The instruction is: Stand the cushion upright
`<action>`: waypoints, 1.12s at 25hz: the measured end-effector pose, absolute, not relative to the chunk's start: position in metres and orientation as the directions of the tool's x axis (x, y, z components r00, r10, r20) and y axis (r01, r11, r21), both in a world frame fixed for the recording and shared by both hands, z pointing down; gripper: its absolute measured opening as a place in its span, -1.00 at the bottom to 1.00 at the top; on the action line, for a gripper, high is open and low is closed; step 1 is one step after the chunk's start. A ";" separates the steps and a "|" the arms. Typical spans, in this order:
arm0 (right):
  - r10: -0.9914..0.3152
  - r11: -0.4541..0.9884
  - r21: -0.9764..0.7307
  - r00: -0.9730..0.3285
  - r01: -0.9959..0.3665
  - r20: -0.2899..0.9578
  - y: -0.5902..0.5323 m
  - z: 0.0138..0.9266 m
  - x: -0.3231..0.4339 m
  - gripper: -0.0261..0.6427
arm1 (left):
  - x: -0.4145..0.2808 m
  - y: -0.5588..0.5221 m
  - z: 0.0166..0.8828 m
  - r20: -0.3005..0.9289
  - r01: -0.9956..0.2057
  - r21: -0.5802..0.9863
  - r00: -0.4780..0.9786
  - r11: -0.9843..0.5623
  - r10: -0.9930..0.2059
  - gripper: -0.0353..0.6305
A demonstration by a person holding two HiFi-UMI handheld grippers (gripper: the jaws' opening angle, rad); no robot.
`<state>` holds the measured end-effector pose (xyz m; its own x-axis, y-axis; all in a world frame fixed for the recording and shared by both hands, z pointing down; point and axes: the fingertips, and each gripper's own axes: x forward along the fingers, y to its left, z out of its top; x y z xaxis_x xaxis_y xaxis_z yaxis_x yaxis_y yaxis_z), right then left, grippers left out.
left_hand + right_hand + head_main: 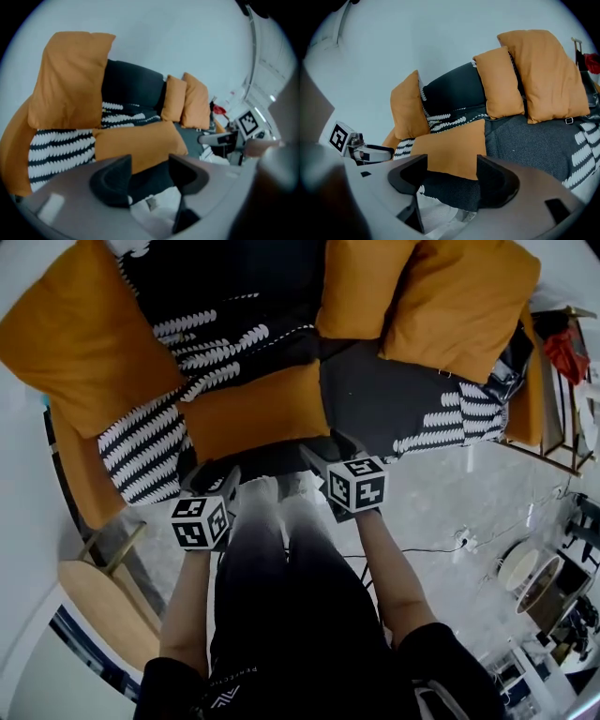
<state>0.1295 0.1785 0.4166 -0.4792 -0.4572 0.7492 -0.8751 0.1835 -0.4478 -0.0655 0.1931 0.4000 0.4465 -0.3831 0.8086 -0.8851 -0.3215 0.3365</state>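
**Though short of contact, lined up on the flat cushion**

Nearest first: left tongs (214,474) (150,171) with jaws parted to a middling gap, nothing between the pads. Right tongs (330,448) (452,176) parted a shade wider, likewise gripping nothing. Side by side, both tilted down over the person's legs (281,559) and aimed at the front of the sofa (394,399).

Just past the tips: dark patterned throw (155,442) (450,192) draped over the seat's front edge, showing through both gaps, apparently untouched.

Right beyond that, the orange cushion (253,409) (136,145) (452,145). Lying flat on the seat, near edge facing both pairs, spanning roughly from one pair to the other. Near, not touching.

Step in hand, by the look of it: the reach, ahead of any grip. No standing-up done yet.

Next move, as a judgement: carry both pairs forward over that near edge, one toward each near corner, pinch the soft cover, then lift and tip the cushion back against the backrest. Soft filling, so likely to sag. Better held at two points than one.

Farther out: one big upright cushion (80,334) (70,79) beyond and to the left of the tongs. Two more upright cushions (370,282) (548,75) leaning beyond and to the right. Dark backrest between the two groups, seemingly with room for the flat one.
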 end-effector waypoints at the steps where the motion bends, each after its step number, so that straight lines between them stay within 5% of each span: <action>1: -0.456 0.177 -0.447 -0.476 -0.877 0.752 0.177 0.421 0.127 0.00 | -0.069 0.192 0.403 0.811 -0.884 0.337 0.448 -0.324 -0.378 -0.18; 28: -0.407 0.128 -0.524 -0.526 -0.842 0.746 0.137 0.486 0.121 0.38 | -0.077 0.150 0.426 0.829 -0.896 0.329 0.425 -0.299 -0.362 -0.18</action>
<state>0.1208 0.1373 0.4855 -0.5265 -0.4075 0.7462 -0.8420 0.1283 -0.5240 -0.0774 0.1503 0.4263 0.4255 -0.3619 0.8295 -0.8957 -0.2991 0.3290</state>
